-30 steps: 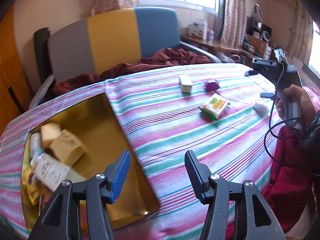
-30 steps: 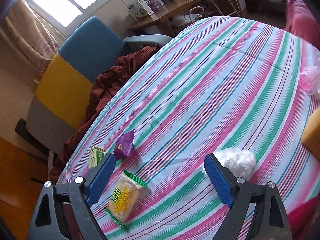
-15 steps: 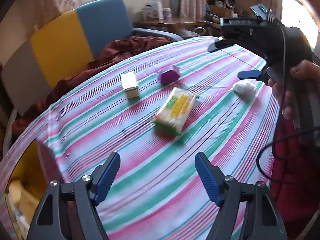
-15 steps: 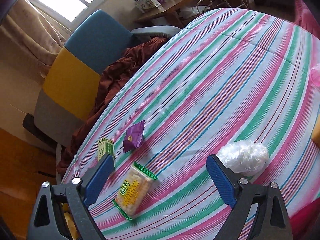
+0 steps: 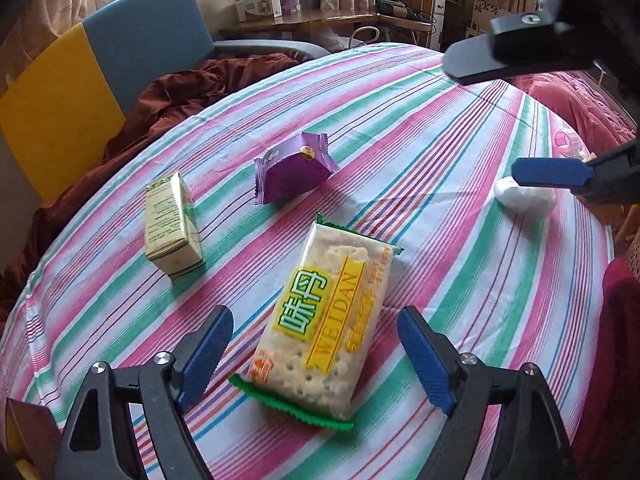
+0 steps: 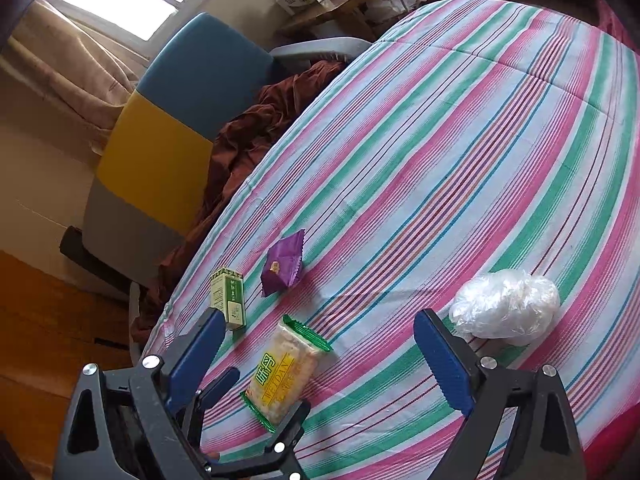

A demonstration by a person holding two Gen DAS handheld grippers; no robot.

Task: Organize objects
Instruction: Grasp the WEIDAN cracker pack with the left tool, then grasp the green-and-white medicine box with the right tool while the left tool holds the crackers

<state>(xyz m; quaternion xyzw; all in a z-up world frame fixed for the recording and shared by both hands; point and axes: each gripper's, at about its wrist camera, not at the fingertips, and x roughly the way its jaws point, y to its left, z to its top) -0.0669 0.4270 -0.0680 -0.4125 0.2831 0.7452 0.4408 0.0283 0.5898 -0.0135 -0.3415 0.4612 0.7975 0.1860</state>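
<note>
left gripper (image 5: 314, 354): jaws spread wide, empty; cracker packet (image 5: 324, 326) lies flat between its fingertips | right gripper (image 6: 324, 356): jaws apart, empty; packet just ahead-left | handling (judged): light, slick film, brittle contents; clamp gently across long edges, mid-length

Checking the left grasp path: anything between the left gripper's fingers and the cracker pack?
Nothing. In the left wrist view the open left gripper straddles the near end of the cracker pack, with only bare striped tablecloth in the gaps either side.
</note>
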